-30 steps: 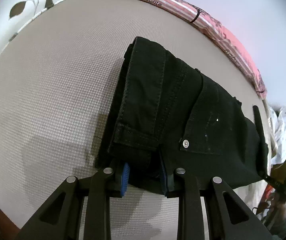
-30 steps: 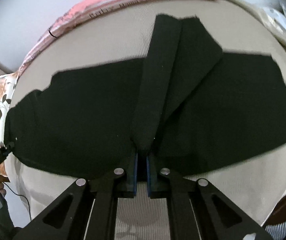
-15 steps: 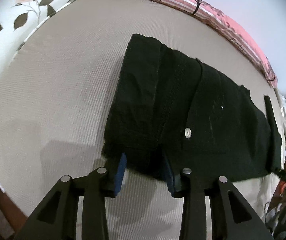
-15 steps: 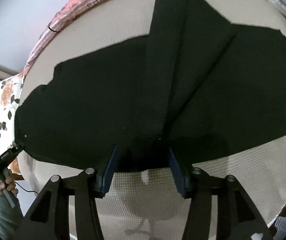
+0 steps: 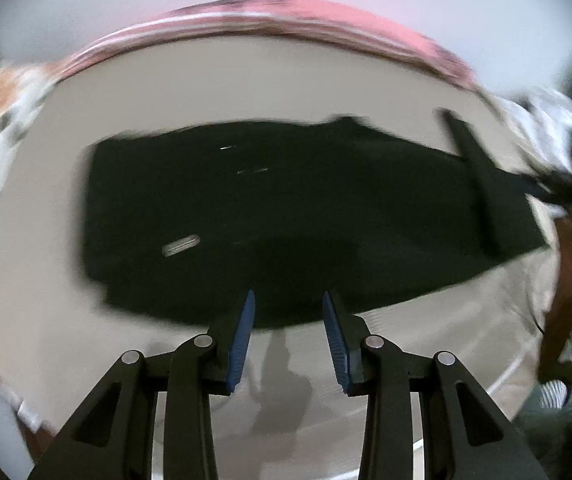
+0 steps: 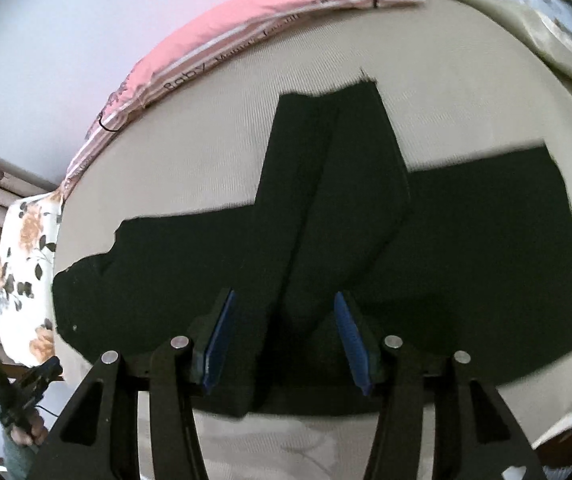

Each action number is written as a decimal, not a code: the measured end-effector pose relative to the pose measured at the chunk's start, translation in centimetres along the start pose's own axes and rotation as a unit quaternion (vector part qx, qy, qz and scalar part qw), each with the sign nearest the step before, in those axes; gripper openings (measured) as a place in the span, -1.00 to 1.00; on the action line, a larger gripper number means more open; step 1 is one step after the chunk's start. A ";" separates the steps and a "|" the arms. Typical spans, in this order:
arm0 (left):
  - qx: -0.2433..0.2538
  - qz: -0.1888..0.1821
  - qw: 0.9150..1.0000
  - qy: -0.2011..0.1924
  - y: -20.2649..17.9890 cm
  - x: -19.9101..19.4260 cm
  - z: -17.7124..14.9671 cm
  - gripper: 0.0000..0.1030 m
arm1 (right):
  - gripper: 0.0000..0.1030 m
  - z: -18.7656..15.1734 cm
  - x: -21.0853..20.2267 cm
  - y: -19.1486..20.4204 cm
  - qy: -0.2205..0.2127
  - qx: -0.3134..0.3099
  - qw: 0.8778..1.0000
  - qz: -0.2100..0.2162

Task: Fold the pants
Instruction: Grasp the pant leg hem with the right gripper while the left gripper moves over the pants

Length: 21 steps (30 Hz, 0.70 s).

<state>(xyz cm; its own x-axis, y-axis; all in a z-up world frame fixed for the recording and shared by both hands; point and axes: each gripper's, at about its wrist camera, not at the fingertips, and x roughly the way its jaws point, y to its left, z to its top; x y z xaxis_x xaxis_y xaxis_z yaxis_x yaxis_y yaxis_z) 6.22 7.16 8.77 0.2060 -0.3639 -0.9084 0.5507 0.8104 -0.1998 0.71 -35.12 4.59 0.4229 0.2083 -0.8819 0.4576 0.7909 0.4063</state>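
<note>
Both grippers apparently empty above black pants (image 6: 465, 248) on mattress (image 6: 445, 80)

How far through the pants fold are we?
Done: black pants lie flat on the beige bed, one leg laid across them.
In hand: nothing; left gripper and right gripper are both open and empty.
Left: the pants are still long; probably another fold.

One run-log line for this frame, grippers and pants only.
left gripper: open, empty | right gripper: open, above fabric | black pants: flat on beige bed, one leg folded across | fold: unfinished
</note>
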 end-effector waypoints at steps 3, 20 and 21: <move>0.051 -0.043 0.998 0.017 -5.2 2.7 1.5 -0.29 | -0.05 2.0 1.3 0.0 0.013 0.000 1.000 0.003; 0.175 -0.133 0.974 0.056 -21.4 9.1 2.3 -0.29 | -0.05 6.8 4.4 0.1 0.028 -0.022 0.999 -0.011; 0.175 -0.136 0.973 0.058 -21.9 9.5 2.5 -0.29 | -0.05 7.0 4.2 0.0 0.028 -0.024 0.999 -0.013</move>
<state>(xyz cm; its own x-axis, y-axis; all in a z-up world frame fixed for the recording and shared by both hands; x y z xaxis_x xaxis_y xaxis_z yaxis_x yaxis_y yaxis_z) -1.89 -15.22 5.45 -0.0670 -0.4732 -0.8784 0.8179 0.4782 -0.3199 7.95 -38.25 2.53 0.3668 0.2179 -0.9044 0.4291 0.8230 0.3723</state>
